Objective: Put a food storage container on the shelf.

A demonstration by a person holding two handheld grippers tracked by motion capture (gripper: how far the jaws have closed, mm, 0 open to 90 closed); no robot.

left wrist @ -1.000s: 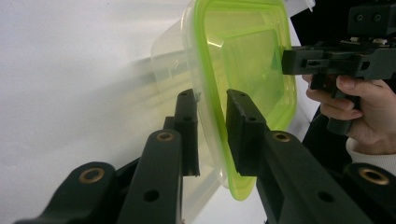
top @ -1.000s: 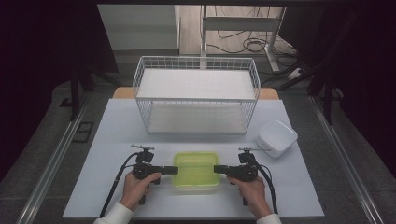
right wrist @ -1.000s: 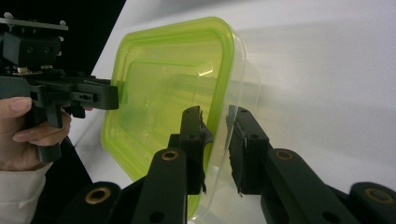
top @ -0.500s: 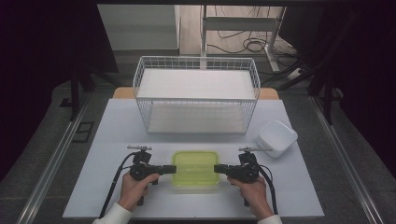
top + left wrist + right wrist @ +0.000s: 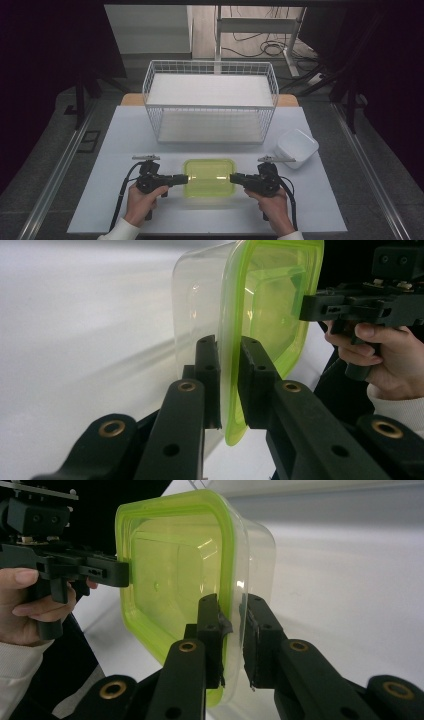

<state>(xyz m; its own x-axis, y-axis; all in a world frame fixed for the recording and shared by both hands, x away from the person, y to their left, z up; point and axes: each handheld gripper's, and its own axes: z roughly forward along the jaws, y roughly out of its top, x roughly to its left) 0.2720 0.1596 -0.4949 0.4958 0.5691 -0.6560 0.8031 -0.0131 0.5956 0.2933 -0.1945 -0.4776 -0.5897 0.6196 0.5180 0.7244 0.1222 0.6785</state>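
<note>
Left gripper [image 5: 183, 178] jaws nearly together, clamped on green-lidded container [image 5: 209, 177] rim, 9 o'clock side; right gripper [image 5: 234, 178] likewise at 3 o'clock (both just closing). Container near table [image 5: 100, 150] front edge.

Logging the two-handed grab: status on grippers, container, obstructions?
Left gripper and right gripper both shut on green-lidded container, opposite rims. Container over table. Wire basket beyond, white tub right; neither touching.
</note>
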